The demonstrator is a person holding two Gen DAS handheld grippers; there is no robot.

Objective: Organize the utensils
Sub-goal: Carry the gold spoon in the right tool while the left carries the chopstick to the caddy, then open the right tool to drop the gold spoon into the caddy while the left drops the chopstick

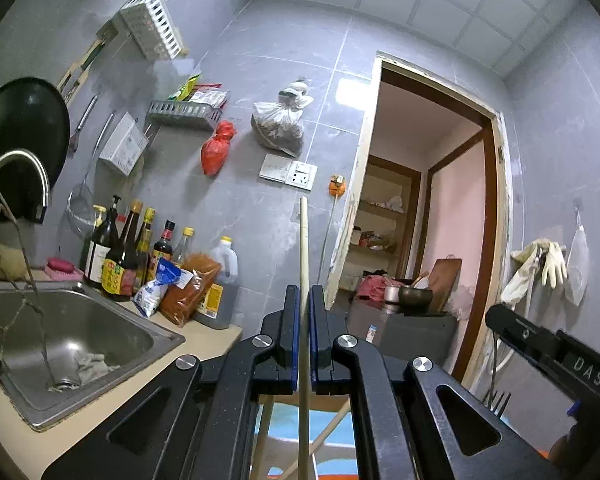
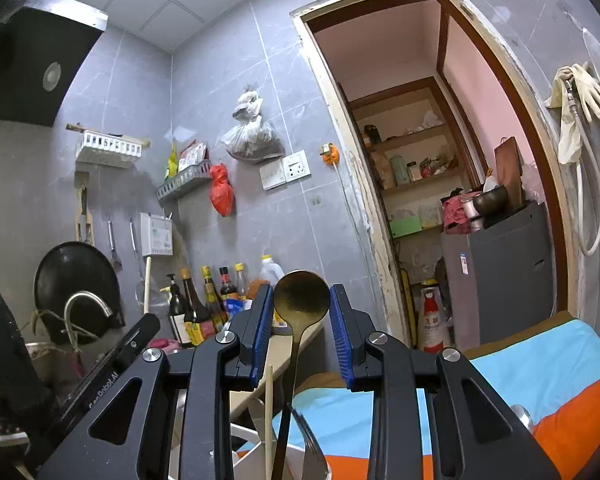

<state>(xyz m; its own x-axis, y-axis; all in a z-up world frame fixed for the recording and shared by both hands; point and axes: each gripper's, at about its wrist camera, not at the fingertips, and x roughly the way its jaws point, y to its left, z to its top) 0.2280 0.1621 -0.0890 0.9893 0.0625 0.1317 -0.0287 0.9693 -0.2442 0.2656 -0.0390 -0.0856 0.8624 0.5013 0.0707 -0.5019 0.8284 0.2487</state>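
Observation:
My left gripper (image 1: 304, 300) is shut on a pale wooden chopstick (image 1: 304, 248) that stands upright between the pads and reaches up past the fingertips. More chopsticks (image 1: 320, 440) lean below it. My right gripper (image 2: 302, 300) is open, its blue pads on either side of the bowl of a dark brass spoon (image 2: 301, 296) without touching it. The spoon stands upright in a white holder (image 2: 256, 440) below, beside a chopstick (image 2: 268, 416) and a fork (image 2: 312, 444). The right gripper's body (image 1: 548, 344) shows at the right of the left wrist view.
A steel sink (image 1: 72, 344) with a tap (image 1: 24, 176) lies left, sauce bottles (image 1: 140, 256) behind it on the counter. A black wok (image 1: 20, 136) hangs on the wall. A blue and orange cloth (image 2: 540, 392) covers the surface below. An open doorway (image 2: 440, 180) is right.

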